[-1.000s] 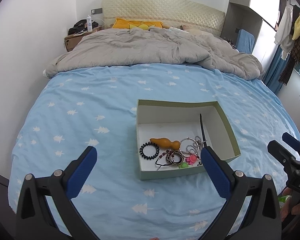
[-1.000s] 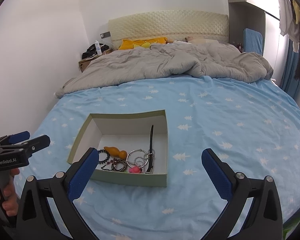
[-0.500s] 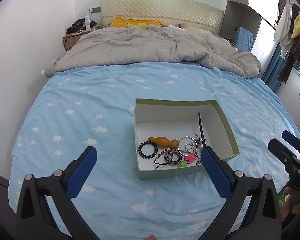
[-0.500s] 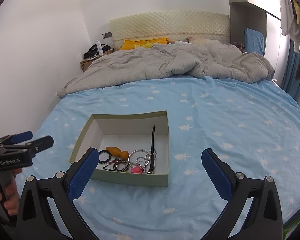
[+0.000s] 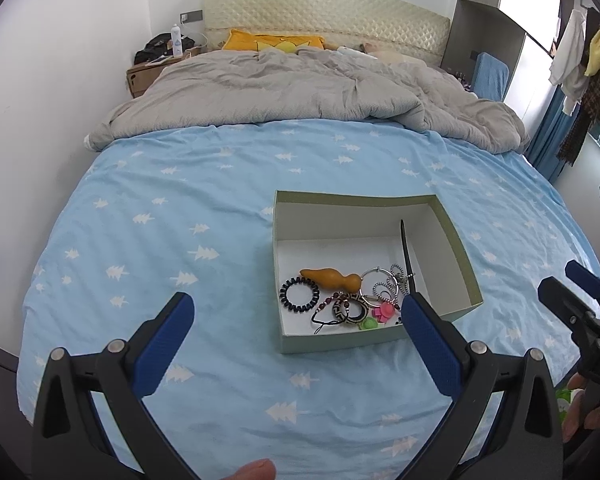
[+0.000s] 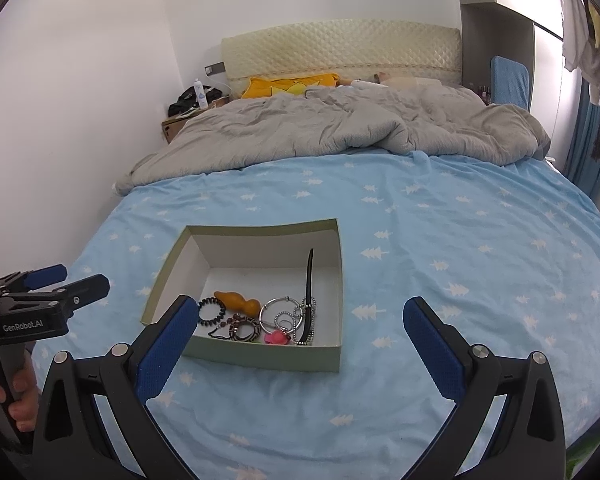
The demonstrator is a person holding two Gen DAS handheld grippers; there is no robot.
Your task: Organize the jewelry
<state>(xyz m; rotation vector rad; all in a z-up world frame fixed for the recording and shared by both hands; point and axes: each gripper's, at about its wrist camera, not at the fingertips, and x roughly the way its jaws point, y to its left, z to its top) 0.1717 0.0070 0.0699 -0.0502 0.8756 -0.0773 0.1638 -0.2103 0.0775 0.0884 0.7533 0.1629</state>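
An open green box (image 5: 456, 242) with a white inside lies on the blue bed sheet; it also shows in the right wrist view (image 6: 168, 264). In it lie an orange gourd charm (image 5: 330, 278), a black bead bracelet (image 5: 299, 294), a patterned ring pendant (image 5: 351, 310), silver hoops (image 5: 380, 276), pink and green pieces (image 5: 382, 312) and a black strap (image 5: 406, 252). My left gripper (image 5: 296, 324) is open and empty, hovering just in front of the box. My right gripper (image 6: 300, 332) is open and empty, near the box's front right.
A grey duvet (image 5: 300, 88) is bunched across the far half of the bed, with a yellow pillow (image 5: 272, 42) by the headboard. A nightstand (image 5: 148, 72) stands at the far left. Clothes (image 5: 588, 60) hang at the right. A wall runs along the bed's left side.
Both grippers have drawn back and risen slightly, so the box sits a little lower and smaller in view. Nothing in the box has moved.
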